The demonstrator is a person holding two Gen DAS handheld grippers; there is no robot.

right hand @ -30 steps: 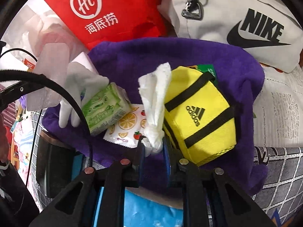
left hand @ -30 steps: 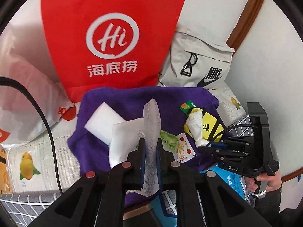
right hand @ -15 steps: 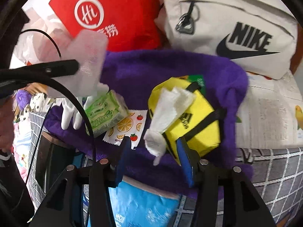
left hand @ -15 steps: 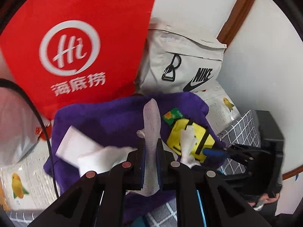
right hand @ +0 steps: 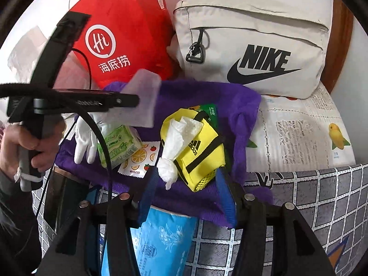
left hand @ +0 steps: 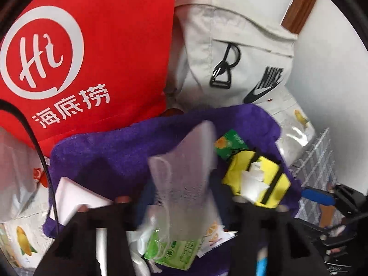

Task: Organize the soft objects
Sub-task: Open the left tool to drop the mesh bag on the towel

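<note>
A purple towel holds a yellow Adidas pouch with a crumpled white tissue lying on it. My right gripper is open and empty, just in front of the pouch. My left gripper has its jaws wide apart; a white gauze cloth hangs blurred between them, and in the right wrist view the cloth sits at the left gripper's tip above the towel. A green tissue pack, a white glove and a fruit-print sachet lie on the towel's left part.
A red Hi bag and a grey Nike bag stand behind the towel. A blue packet lies under the towel's front edge. A patterned cloth and grey grid fabric lie to the right.
My right gripper opened, dropped the tissue on the yellow pouch and drew back. My left gripper moved forward over the towel and its jaws spread from shut on the gauze to wide apart.
</note>
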